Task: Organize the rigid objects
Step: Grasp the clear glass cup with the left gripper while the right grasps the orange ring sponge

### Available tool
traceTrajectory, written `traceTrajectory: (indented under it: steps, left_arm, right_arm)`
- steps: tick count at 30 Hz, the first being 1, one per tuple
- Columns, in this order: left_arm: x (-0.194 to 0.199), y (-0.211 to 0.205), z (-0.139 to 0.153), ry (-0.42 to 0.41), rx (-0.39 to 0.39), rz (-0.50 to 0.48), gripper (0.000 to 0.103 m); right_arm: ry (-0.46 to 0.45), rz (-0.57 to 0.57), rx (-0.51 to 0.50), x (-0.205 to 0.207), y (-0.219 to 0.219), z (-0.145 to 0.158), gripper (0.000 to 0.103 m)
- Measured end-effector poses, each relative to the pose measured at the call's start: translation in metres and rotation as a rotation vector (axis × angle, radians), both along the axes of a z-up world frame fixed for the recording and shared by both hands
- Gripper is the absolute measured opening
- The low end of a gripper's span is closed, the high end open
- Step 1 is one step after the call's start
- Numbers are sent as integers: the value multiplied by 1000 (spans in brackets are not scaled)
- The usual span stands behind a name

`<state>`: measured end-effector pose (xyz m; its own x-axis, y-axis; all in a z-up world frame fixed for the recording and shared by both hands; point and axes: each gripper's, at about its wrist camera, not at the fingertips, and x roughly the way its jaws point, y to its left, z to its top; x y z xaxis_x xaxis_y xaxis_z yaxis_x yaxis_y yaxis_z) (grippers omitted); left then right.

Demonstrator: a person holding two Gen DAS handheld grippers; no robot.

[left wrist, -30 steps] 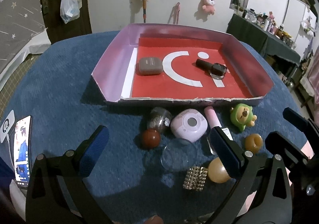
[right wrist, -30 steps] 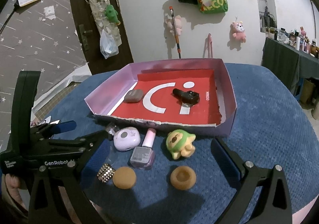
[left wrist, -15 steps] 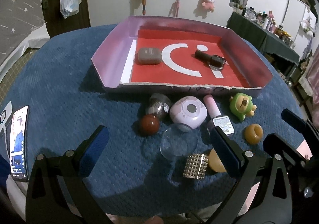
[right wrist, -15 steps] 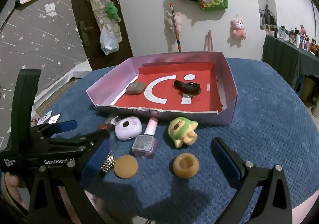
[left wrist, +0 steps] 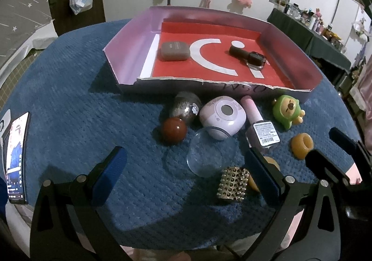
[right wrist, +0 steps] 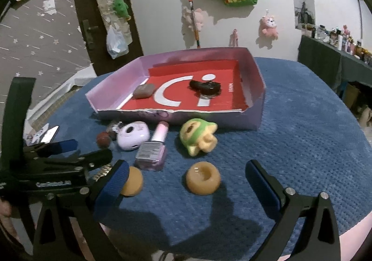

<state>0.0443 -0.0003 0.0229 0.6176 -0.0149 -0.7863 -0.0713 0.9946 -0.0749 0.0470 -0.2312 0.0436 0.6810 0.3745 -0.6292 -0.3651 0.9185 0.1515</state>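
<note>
A pink-walled tray with a red floor holds a grey case and a dark nail-polish bottle. In front of it lie a red ball, a glitter ball, a lilac case, a pink nail polish, a green toy, an orange ring, a clear dome and a studded block. My left gripper is open and empty, above the dome. My right gripper is open and empty, around the orange ring.
A phone lies at the table's left edge. An orange half-ball sits beside my right gripper's left finger. The left gripper's body fills the right wrist view's lower left. The blue table stretches right of the tray.
Both grippers have pulled back and lowered toward the near edge of the table. The objects have not moved. Both jaws stay open.
</note>
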Motion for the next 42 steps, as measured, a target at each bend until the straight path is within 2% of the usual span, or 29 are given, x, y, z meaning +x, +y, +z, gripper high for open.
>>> traceTrajectory:
  steps: [3,6,9,13,15,23,24,26,31,42]
  left_arm:
    - [1,0,-2,9,2,6,102]
    - [2,3,-5,26,-13,17,101]
    - [3,5,-5,23,-11,26,94]
    - [3,5,-6,20,-16,18,91]
    - [2,4,-6,15,-13,8,86]
    - [5,-6,-4,0,-23,-54,54]
    - [6,-7,-4,-1,-29,-63,51]
    - [5,-10,-3,-5,-37,-82,37]
    - [4,-15,0,-16,-28,-103,37]
    - [-3,-9,19,-87,-30,-94,37]
  right_arm:
    - [3,-18,-27,2,-2,-6,85]
    - [13,-28,-38,5,-4,-12,78]
    - [27,-29,-42,8,-4,-16,71]
    - [40,-25,-42,11,-2,-21,65]
    - [42,-20,-46,11,-1,-23,63]
    - [55,-18,-67,15,4,-29,42]
    - [55,-22,-70,15,4,-30,40]
    - [56,-18,-68,15,3,-30,40]
    - [54,-5,-61,14,2,-27,40]
    - [-1,25,-41,10,7,1,40]
